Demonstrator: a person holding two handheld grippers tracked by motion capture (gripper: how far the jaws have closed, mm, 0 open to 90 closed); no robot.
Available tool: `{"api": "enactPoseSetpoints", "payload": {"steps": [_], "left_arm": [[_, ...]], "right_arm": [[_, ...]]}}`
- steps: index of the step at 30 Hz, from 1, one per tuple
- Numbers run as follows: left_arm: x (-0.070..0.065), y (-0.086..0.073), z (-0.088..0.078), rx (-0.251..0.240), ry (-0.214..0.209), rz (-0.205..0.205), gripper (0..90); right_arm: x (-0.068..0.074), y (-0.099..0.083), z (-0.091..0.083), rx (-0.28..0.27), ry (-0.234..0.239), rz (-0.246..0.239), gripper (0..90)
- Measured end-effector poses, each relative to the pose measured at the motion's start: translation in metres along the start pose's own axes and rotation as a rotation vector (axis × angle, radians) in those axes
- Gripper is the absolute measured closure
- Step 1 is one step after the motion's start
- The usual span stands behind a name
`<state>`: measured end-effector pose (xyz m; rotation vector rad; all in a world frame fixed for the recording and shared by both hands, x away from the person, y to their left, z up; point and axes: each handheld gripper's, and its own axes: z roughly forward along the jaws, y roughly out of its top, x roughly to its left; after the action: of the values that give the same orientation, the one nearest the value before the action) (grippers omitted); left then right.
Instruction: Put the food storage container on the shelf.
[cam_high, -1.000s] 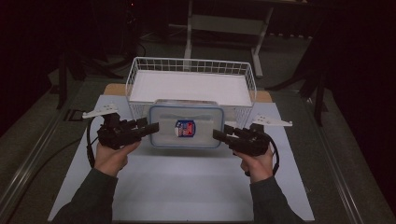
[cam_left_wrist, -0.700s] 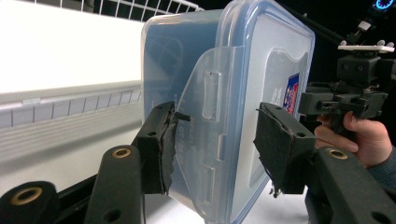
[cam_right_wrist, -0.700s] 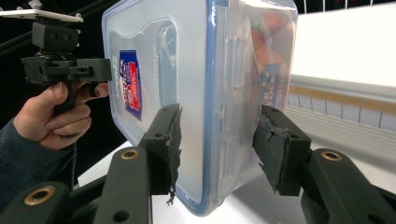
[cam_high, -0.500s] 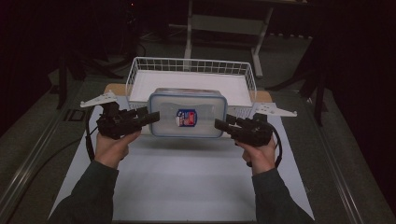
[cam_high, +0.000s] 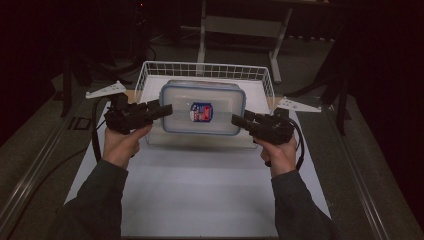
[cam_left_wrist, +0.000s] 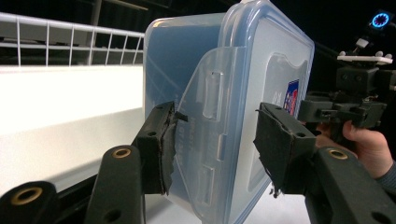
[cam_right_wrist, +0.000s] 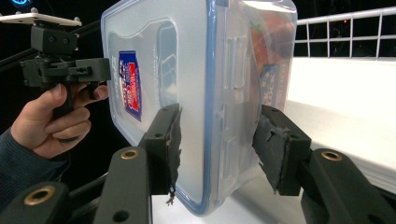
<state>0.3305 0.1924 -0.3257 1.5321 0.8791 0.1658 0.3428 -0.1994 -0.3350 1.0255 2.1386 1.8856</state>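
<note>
A clear plastic container (cam_high: 202, 107) with a blue-rimmed lid and a red-and-blue label is held off the table, level, between both grippers. My left gripper (cam_high: 167, 109) is shut on its left short end, and my right gripper (cam_high: 236, 120) is shut on its right short end. In the left gripper view the pads (cam_left_wrist: 163, 140) clamp the container (cam_left_wrist: 243, 84) across its side latch, with the right gripper (cam_left_wrist: 345, 105) beyond it. In the right gripper view the jaws pinch the container (cam_right_wrist: 196, 70) the same way, and the left gripper (cam_right_wrist: 70, 70) shows behind.
A white wire basket (cam_high: 205, 67) stands just behind and partly under the container, on the far part of a white mat (cam_high: 200, 190). Dark floor, a metal rail and a table frame surround the mat. Cables trail from both grippers.
Both grippers have raised the container off the mat and carried it away from the person, so it now hangs over the basket's front rim.
</note>
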Motion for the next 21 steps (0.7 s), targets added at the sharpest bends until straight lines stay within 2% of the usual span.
{"api": "enactPoseSetpoints", "payload": {"steps": [7, 12, 21], "left_arm": [[0.006, 0.018, 0.009, -0.019, -0.007, -0.001, 48.7], [0.01, 0.029, 0.016, -0.022, 0.001, -0.015, 48.8], [0.028, 0.028, 0.032, -0.031, 0.009, -0.092, 48.8]], "right_arm": [[-0.006, 0.017, 0.003, -0.015, -0.01, -0.006, 51.9], [-0.016, 0.027, 0.006, -0.014, -0.006, 0.023, 51.9], [-0.034, 0.036, 0.018, 0.017, -0.014, 0.066, 51.9]]}}
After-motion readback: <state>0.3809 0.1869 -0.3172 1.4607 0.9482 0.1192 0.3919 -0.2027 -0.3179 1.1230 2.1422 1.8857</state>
